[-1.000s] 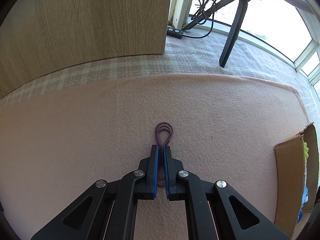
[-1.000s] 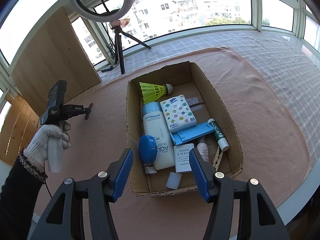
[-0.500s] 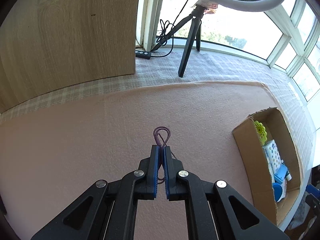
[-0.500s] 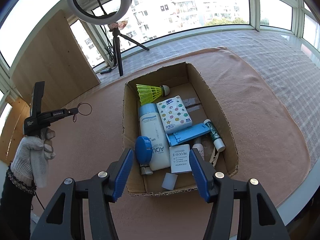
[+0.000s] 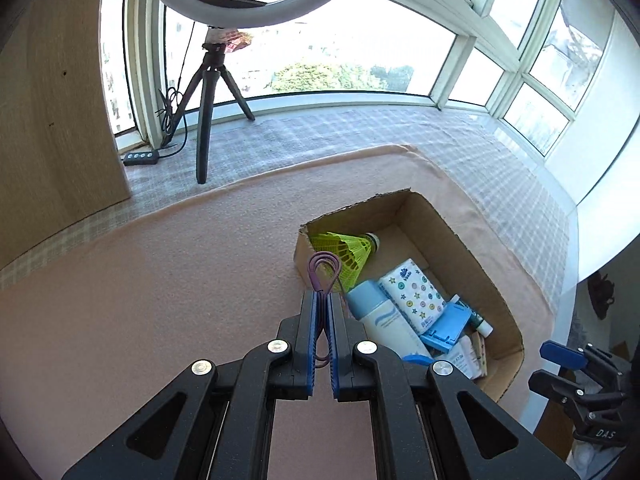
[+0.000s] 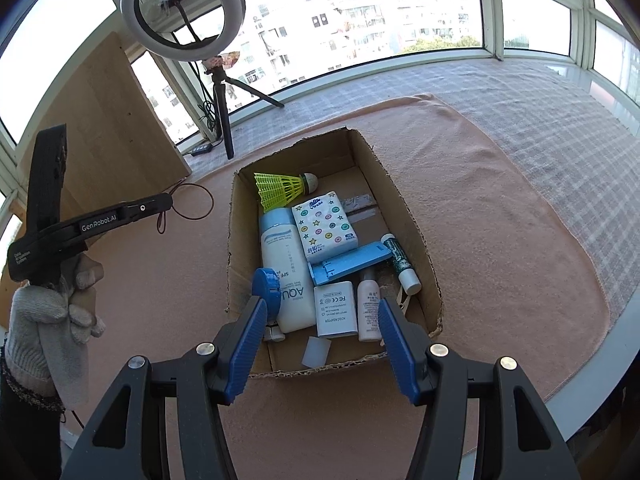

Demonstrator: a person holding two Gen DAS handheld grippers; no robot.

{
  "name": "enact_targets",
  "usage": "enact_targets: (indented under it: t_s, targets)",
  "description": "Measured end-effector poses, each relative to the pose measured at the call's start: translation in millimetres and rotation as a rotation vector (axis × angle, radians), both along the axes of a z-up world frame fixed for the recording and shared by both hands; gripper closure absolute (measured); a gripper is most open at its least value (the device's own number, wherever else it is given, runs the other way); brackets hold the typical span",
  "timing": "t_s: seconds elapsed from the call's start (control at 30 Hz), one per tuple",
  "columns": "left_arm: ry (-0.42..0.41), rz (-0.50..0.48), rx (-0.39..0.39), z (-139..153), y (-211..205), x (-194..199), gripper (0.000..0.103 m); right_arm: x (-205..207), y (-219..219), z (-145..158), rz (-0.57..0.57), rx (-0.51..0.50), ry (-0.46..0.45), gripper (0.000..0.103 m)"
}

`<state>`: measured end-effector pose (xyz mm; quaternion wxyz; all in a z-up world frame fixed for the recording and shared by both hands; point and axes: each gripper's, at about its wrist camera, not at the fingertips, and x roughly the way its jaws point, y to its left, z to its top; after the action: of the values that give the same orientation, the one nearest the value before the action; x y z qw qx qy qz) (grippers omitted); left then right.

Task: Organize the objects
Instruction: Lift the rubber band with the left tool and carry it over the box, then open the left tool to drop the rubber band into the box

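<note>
Lifted boxward, left gripper (image 5: 322,300) clamps hair tie (image 5: 321,268) — right gripper (image 6: 320,322) gapes, empty.

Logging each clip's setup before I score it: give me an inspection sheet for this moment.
Surface: pink blanket over a checked cloth.
Job's things: purple hair tie in the air; cardboard box holds shuttlecock, lotion bottle, tissue pack, blue stand, adapter.
Clutter: nothing seen.
Grippers: left gripper shut on the tie; right gripper open, empty.
Cables: cord and remote by the tripod.
Surroundings: ring light, wooden panel, windows.
</note>
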<state>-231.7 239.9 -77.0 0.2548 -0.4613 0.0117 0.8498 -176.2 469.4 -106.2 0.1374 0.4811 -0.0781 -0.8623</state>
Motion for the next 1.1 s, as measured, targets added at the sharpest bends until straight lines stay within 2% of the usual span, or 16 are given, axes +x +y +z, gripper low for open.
enact_targets:
  t_s: [0.23,0.47,0.83,0.87,0.9,0.97,1.1]
  targets:
    - [-0.003,-0.089,0.009,0,53,12,0.098,4,14,0,-0.024,0.006,0.000,0.049]
    - [-0.001,-0.151,-0.013,-3,91,22,0.098,6,23,-1,-0.041,0.007,-0.001,0.049]
    - [0.024,-0.186,-0.059,-4,115,30,0.096,7,26,-4,-0.047,0.009,-0.013,0.049]
    - [0.021,-0.180,-0.061,-4,115,30,0.080,6,26,-4,-0.047,0.008,-0.014,0.049]
    - [0.020,-0.169,-0.059,-3,114,30,0.052,7,26,-4,-0.047,0.008,-0.013,0.049]
    - [0.029,-0.150,-0.045,0,109,29,0.025,8,25,-3,-0.046,0.009,-0.010,0.049]
    - [0.033,-0.125,-0.043,6,103,28,0.024,9,23,-2,-0.042,0.020,-0.004,0.049]
